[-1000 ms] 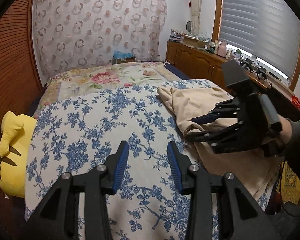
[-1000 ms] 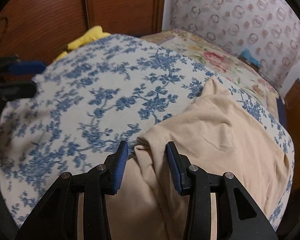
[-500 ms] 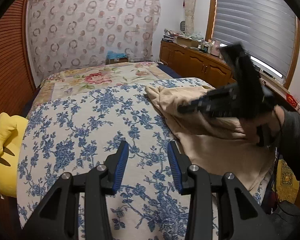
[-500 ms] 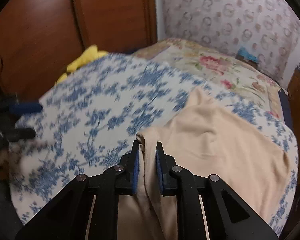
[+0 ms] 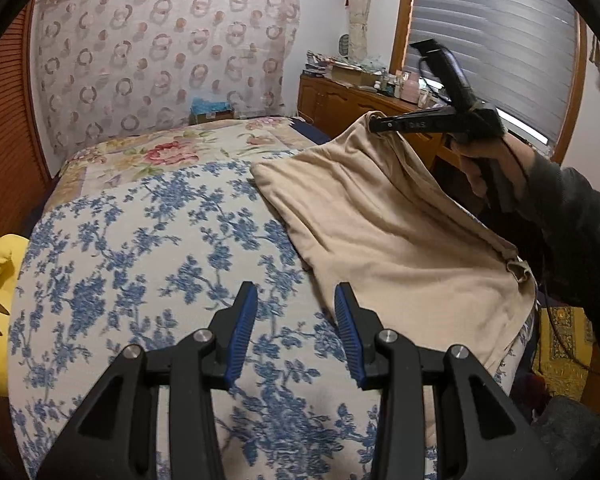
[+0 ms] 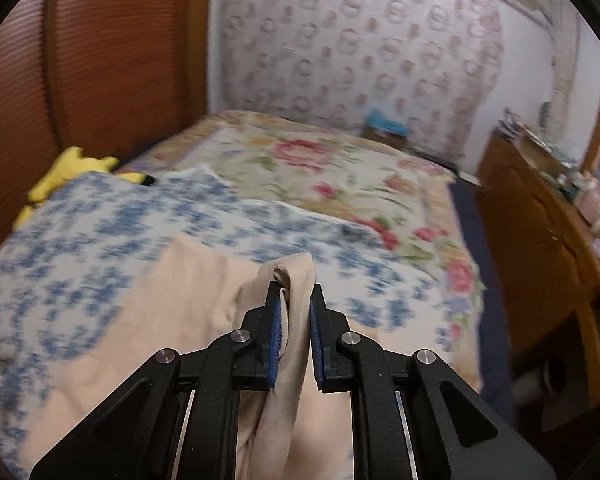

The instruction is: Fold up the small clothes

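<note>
Right gripper (image 6: 292,300) lifting one edge of the beige garment (image 5: 388,220) off the blue-flowered bedspread (image 5: 140,248).

The right jaws have just been closing and now pinch a bunched fold of the cloth, seen at upper right of the left wrist view; the rest drapes down to the bed at centre right. The left gripper (image 5: 296,312), lower centre, stands partly open over the bedspread, holding nothing. The fabric looks light, soft and limp, likely to sag and crease; a hem or corner seems the best place to take hold.
</note>
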A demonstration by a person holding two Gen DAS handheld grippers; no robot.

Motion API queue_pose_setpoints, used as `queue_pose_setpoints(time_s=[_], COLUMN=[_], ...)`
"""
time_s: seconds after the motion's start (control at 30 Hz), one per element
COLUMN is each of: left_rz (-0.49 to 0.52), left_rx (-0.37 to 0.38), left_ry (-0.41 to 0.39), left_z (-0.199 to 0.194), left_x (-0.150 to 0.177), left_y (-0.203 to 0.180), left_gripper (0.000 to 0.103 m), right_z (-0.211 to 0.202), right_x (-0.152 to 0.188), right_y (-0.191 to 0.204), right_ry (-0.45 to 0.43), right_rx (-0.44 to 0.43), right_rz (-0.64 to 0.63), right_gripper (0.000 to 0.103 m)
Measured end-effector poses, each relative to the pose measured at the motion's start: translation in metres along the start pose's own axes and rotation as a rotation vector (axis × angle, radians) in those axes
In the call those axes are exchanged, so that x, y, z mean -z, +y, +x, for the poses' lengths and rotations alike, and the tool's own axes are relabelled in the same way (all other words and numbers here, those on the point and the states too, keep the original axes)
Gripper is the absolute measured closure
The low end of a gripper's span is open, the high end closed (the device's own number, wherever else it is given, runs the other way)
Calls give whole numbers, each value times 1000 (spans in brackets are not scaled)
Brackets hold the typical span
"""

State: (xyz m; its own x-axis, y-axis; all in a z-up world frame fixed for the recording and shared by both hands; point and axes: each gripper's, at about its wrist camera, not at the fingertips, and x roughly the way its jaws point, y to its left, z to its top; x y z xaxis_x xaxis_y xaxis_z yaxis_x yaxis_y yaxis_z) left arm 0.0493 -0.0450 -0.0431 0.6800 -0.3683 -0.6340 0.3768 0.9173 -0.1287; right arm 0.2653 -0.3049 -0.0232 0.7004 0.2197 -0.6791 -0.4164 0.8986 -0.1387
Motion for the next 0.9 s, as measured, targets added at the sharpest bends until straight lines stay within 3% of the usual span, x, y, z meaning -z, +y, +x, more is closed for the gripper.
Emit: queue_pose_setpoints(time_s=[0.23,0.3,0.4,0.67,0.9], left_rz=[-2,-2,-3,25,32], left_rx=[20,24,34,56,69], left_ry=[41,50,63,88,112], left_z=[12,15,19,27,35], left_x=[11,13,15,21,25], left_y=[-9,-11,-15,-32,-39], left_gripper=[65,65,65,65,65], right_z=[37,36,25,-32,-29], right_x=[24,27,28,61,94], right_y=[-37,-41,-46,-16,-2], right_ry=[96,89,68,66,132], right_rx=[154,168,195,14,-42], right_rz=[82,97,117,76,55], right_gripper=[92,81,73,73,75])
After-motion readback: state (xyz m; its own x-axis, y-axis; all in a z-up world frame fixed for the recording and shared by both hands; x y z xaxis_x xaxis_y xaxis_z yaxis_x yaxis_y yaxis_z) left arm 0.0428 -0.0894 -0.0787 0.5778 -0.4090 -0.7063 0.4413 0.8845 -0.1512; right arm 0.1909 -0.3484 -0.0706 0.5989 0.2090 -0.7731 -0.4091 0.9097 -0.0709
